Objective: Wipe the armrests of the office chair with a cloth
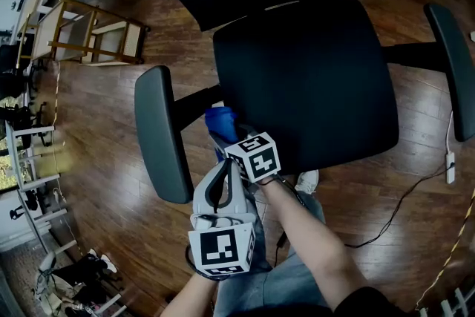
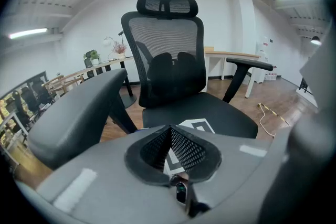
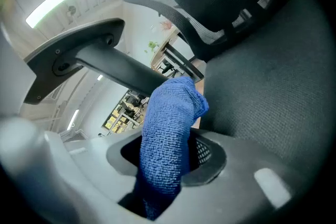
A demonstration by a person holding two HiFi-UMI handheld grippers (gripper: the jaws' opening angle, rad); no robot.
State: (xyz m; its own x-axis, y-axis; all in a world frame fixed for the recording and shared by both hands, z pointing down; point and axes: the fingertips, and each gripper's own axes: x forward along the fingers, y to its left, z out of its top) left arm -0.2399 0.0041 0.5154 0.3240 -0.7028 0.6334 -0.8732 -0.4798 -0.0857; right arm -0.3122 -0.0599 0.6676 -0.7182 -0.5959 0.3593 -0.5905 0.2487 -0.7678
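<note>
Blue cloth (image 1: pixel 220 121) between armrest (image 1: pixel 159 134) and seat (image 1: pixel 304 78)

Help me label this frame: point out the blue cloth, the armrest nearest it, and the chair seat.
blue cloth (image 3: pixel 167 134): right gripper view, middle of the bundle.
armrest (image 1: pixel 160 131): head view, middle of its pad.
chair seat (image 1: pixel 304 78): head view, cushion centre.

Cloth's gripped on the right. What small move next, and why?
Probably raise the right gripper and shift it left to lay the blue cloth on top of the left-hand armrest pad. The cloth is clamped in its fingers, but that gripper sits below the pad, viewing its underside, between pad and seat.
</note>
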